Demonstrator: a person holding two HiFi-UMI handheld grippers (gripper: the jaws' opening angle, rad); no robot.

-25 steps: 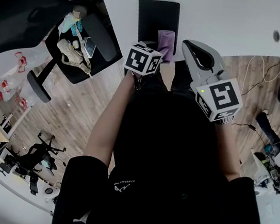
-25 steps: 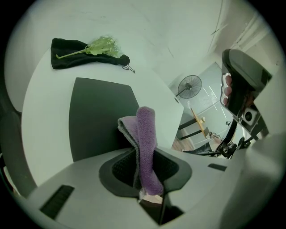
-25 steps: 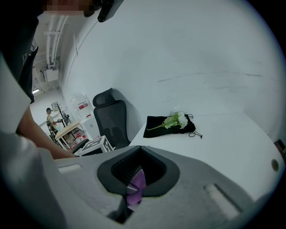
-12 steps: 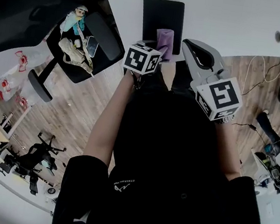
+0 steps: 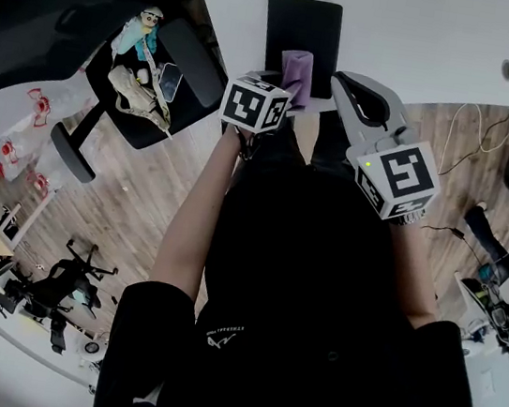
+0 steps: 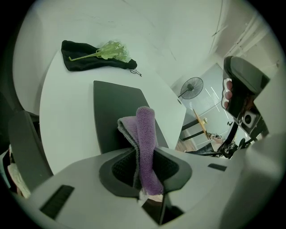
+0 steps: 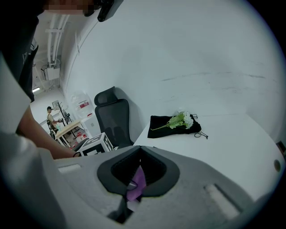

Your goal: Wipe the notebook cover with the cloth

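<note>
Since a second ago the left gripper, jaws clamped on the fuzzy folded purple cloth, has slid left to the middle of the near edge of the flat, matte-black rectangular notebook, which lies near the front edge of the smooth white worktop with bare room either side, while the right gripper hangs off that edge, jaws pressed together.

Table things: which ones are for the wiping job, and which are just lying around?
For the job: purple cloth, clamped in the left gripper; black notebook on the table.
Just lying about: black pouch with a flower sprig on it; office chair holding a bag.
</note>
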